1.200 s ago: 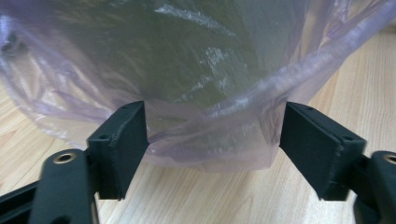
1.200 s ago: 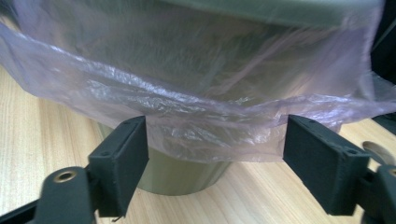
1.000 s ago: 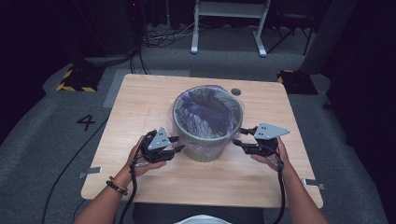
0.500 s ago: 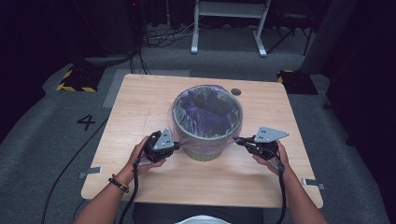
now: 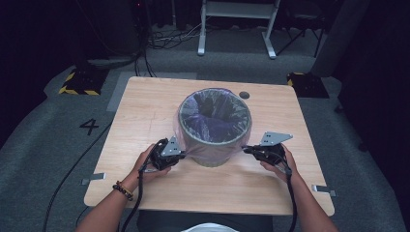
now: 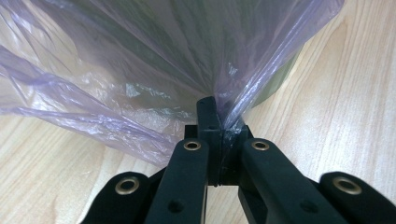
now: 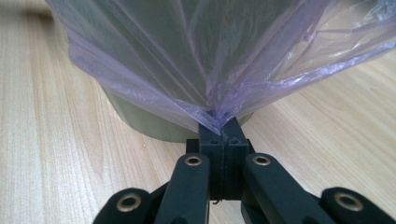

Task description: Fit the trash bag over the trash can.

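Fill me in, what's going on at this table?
A person is fitting a purple bin liner over a grey bin standing on the wooden table. The left gripper and right gripper are each clamped shut on the liner's hanging edge, on opposite sides of the bin, low near the tabletop. The liner is folded over the rim and drawn taut down the outside.
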The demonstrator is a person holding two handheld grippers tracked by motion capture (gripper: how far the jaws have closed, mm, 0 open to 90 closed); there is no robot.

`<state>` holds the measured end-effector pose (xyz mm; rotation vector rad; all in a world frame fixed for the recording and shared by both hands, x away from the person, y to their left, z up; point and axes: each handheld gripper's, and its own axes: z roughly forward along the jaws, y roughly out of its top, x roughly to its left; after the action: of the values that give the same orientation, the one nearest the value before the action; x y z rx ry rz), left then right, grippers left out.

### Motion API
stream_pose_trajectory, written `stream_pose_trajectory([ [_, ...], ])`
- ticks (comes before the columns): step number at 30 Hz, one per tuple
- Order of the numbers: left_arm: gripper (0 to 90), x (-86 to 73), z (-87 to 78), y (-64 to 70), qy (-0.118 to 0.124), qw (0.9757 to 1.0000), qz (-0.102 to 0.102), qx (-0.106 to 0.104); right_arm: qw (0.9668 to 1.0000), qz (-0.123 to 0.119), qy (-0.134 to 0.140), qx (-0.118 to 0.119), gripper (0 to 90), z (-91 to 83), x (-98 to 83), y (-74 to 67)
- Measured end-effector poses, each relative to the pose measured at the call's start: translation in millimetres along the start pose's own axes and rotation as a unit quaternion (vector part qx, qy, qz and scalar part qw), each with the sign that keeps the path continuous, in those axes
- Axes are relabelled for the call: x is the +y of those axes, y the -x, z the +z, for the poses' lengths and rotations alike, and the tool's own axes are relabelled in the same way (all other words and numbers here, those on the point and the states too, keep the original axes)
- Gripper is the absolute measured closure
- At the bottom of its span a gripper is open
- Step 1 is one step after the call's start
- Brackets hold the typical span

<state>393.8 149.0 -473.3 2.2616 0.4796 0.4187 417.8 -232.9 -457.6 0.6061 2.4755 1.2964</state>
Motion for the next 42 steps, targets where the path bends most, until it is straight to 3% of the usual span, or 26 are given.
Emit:
stream_pose_trajectory([
  [7,89.3,-1.6,3.5,-1.7,-0.004,0.9999,-0.005,-0.009,0.9998,0.008,-0.019,0.004,90.0,3.9,-2.3,2.9],
  [9,83.5,-2.3,1.9,-1.8,0.003,0.9998,-0.013,-0.016,0.9997,0.01,-0.02,0.005,90.0,4.2,-2.8,3.5],
  [17,35.0,-3.7,-15.8,3.7,0.028,0.9993,-0.024,-0.006,0.9998,0.021,-0.003,0.0,89.5,-5.3,-3.8,7.3],
  [21,23.3,-5.4,-26.3,5.2,0.044,0.9984,-0.036,-0.001,0.9997,0.025,0.008,-0.001,87.3,-11.2,-4.0,7.6],
  [29,19.0,-20.6,-40.0,0.2,0.045,0.9968,-0.061,0.026,0.9993,0.026,0.027,-0.004,82.1,-20.8,-3.5,7.1],
  [32,18.8,-26.5,-40.8,-1.7,0.035,0.9969,-0.067,0.025,0.9991,0.029,0.032,-0.005,82.0,-23.2,-3.4,6.9],
  [38,18.6,-41.6,-39.6,-10.0,0.008,0.9946,-0.101,0.025,0.9987,0.03,0.04,-0.012,80.7,-27.5,-2.3,6.5],
  [42,19.0,-48.4,-35.9,-12.1,-0.007,0.9938,-0.109,0.021,0.9985,0.03,0.044,-0.015,80.1,-29.6,-1.6,6.6],
])
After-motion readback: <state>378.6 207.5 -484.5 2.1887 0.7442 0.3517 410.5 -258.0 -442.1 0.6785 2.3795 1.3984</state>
